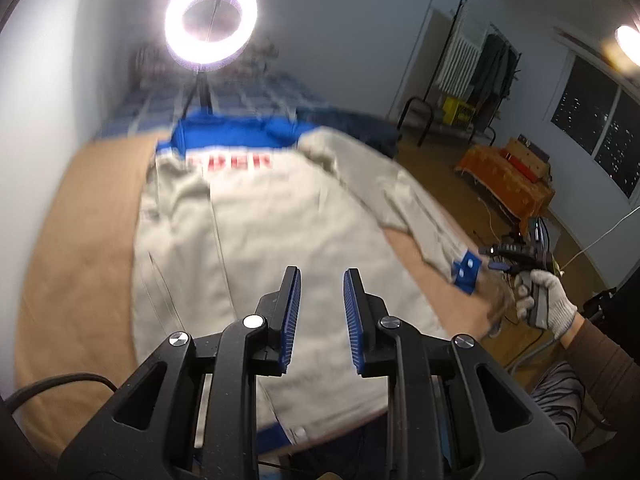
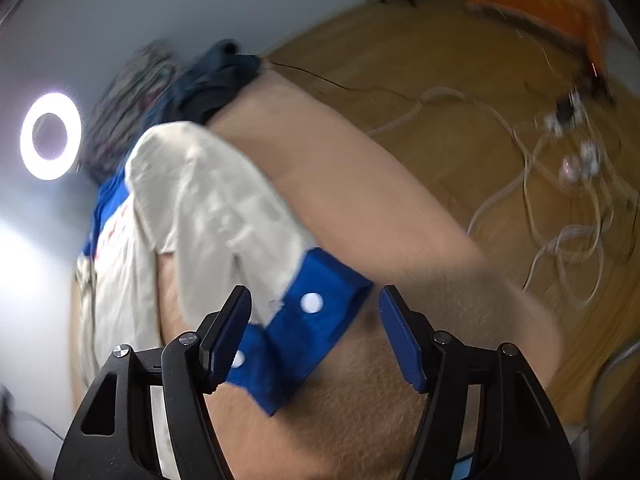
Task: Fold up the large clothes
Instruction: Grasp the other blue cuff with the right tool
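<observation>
A beige jacket [image 1: 260, 220] with a blue collar and red lettering lies spread back-up on a tan blanket [image 1: 80, 240]. My left gripper [image 1: 323, 272] hovers over the jacket's lower back, its jaws a little apart with nothing between them. The right sleeve [image 1: 416, 216] stretches toward the bed's edge and ends in a blue cuff [image 1: 466, 274] with white snaps. My right gripper [image 2: 315, 292] stands open just above that cuff [image 2: 304, 332], fingers on either side, pads not touching it. In the left wrist view the right gripper [image 1: 490, 259] is held by a white-gloved hand [image 1: 548, 304].
A lit ring light [image 1: 211, 14] on a stand rises behind the jacket's collar. Plaid bedding [image 1: 240, 92] and dark clothes [image 1: 352, 124] lie at the far end. On the wooden floor are loose white cables [image 2: 560, 200] and an orange-covered piece of furniture [image 1: 508, 184].
</observation>
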### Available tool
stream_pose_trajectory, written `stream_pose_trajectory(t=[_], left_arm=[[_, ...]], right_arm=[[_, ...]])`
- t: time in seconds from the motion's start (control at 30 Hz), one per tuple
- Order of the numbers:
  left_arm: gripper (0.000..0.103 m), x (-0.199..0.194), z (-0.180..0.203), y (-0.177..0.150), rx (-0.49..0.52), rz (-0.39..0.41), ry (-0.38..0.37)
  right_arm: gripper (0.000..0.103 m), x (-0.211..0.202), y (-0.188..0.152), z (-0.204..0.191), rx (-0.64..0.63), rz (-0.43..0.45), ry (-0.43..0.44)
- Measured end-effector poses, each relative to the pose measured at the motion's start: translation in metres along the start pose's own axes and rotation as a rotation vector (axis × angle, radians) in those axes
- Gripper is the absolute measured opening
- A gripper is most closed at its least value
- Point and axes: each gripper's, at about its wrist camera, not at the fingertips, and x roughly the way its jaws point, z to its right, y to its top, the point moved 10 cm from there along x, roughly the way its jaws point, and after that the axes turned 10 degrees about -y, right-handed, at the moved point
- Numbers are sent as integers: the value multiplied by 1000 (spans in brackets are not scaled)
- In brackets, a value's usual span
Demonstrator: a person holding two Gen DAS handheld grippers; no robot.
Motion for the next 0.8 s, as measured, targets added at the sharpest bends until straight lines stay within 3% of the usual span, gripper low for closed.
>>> stream_pose_trajectory(t=[0.13,0.4,0.53,0.57,0.6,0.63,0.8], left_arm=[[21,13,-3,-38,-57,-57,-9],[21,21,-8,-75,-98,-109,16],[21,22,-6,-74,-89,-118,20],[21,22,-5,-74,-85,-118,19],[21,22,-4,-72,-82,-117,18],[21,22,-1,-71,-77,-115,17],[21,25,2,-70,-71,-112,6]], right_arm=[[66,14,1,10,61,-3,14],[66,18,6,-2,-47,61,-33],[46,17,-1,-18,-179,76,-74],[37,16,-4,-23,-214,74,-75],[14,16,-6,-26,-226,66,-73],[7,14,-8,-28,-232,64,-75],[2,-18,-11,-52,-274,115,-7]])
